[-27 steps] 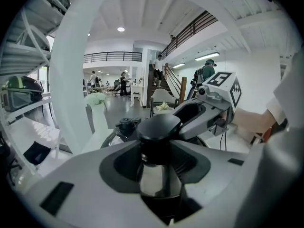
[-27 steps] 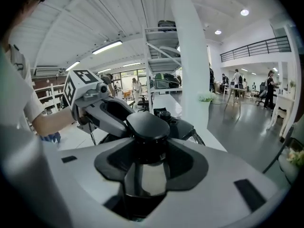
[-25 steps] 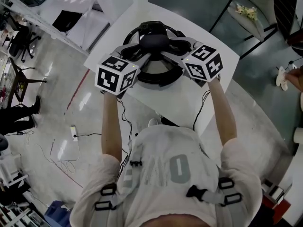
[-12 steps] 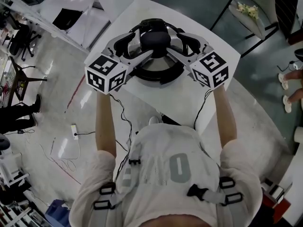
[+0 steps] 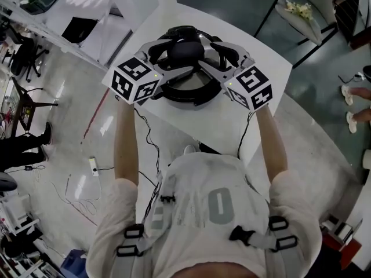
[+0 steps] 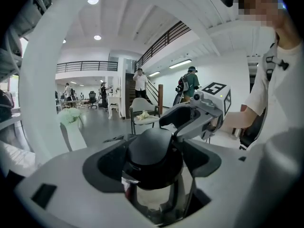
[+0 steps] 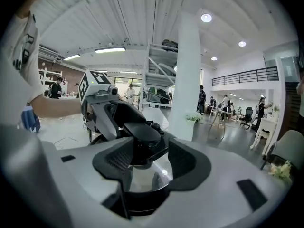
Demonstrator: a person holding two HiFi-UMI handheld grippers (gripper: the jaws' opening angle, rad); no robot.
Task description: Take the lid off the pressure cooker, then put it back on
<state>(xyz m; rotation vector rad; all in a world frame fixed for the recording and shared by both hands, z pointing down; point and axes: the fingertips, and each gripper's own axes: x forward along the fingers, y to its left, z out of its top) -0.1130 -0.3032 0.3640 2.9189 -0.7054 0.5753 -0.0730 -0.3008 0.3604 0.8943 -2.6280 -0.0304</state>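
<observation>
The pressure cooker stands on a white table, its steel lid on top. The lid's black knob sits between both grippers. My left gripper comes in from the left. Its jaws have just been opening and stand wide. In the left gripper view there is a gap on each side of the knob. My right gripper reaches in from the right. Its pads flank the knob closely, with a thin gap showing, a little wider than before.
The table's edges lie close around the cooker. A chair with flowers on it stands at the back right. A cable hangs down toward the floor. Several people stand in the hall behind.
The left gripper's jaws have spread away from the knob and its marker cube has shifted farther up the picture. The right gripper has turned slightly. The cooker stays in place.
</observation>
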